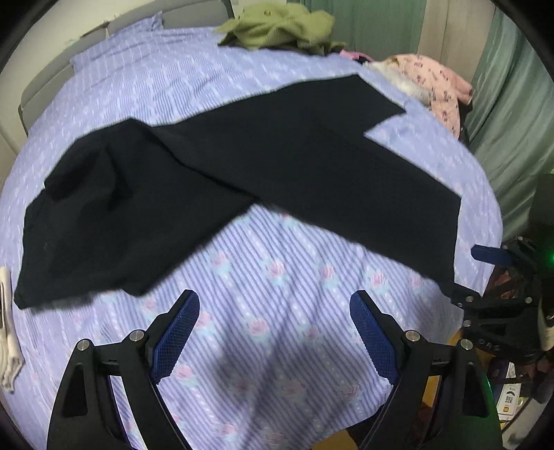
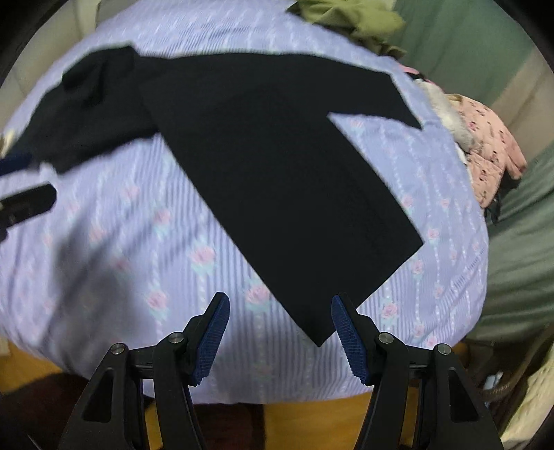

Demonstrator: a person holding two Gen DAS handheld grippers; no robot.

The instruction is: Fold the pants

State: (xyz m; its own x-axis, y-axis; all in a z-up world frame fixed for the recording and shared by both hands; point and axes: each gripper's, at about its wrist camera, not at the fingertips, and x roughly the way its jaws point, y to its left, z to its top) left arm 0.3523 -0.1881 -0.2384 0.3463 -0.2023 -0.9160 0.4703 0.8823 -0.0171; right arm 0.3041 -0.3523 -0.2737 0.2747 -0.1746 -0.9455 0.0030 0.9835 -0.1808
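Note:
Black pants lie spread across a lavender flowered bed sheet, waist end to the left and two legs reaching right. My left gripper hovers open over bare sheet just below the pants, with nothing between its fingers. My right gripper is open too, above the near leg's hem corner, which shows between its fingers but is not pinched. In the left wrist view the right gripper sits at that leg's end. In the right wrist view the pants fill the middle and the left gripper shows at the left edge.
An olive-green garment is heaped at the far side of the bed. A pink flowered garment lies at the far right. Green curtains hang to the right. The bed's near edge drops to a yellow-brown floor.

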